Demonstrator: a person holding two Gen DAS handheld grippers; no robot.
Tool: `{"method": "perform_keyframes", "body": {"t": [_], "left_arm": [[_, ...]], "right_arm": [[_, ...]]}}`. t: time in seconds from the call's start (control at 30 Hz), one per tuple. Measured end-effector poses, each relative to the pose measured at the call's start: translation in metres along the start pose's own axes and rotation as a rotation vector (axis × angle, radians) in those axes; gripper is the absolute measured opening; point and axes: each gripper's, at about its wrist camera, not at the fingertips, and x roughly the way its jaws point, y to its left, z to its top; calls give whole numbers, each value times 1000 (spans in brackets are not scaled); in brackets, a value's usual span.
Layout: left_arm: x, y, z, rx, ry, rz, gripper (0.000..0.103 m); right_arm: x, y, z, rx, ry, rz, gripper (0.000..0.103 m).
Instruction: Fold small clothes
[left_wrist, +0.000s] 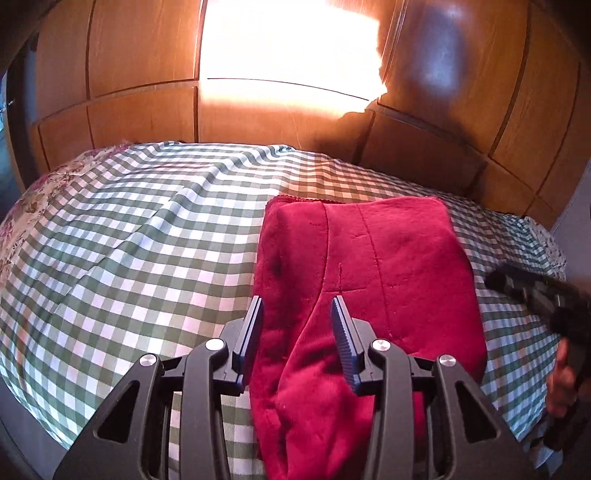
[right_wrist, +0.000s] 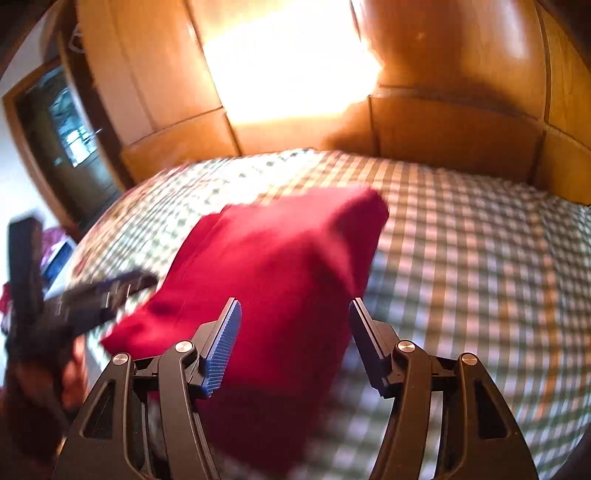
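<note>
On checked bedspread (left_wrist: 147, 240) | folded plush red garment (left_wrist: 369, 258) | both tongs parted, empty

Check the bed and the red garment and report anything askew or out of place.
Little stands out. The red garment lies folded on the green checked bedspread, but its near end bunches into an uneven ridge between the open left gripper fingers. The right wrist view is motion-blurred; the right gripper is also open.

Plush matt red garment (left_wrist: 373, 266), woven checked cotton-like bedspread (left_wrist: 147, 236), glossy varnished wooden panels (left_wrist: 140, 74), matt black plastic gripper arms with ribbed blue pads (left_wrist: 345, 339), shiny metal pins.
</note>
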Motion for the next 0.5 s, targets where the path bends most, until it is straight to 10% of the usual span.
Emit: {"method": "perform_keyframes", "body": {"t": [0.5], "left_arm": [[26, 8, -22, 11, 50, 0, 39]], "right_arm": [[112, -3, 32, 17, 170, -136, 63]]}}
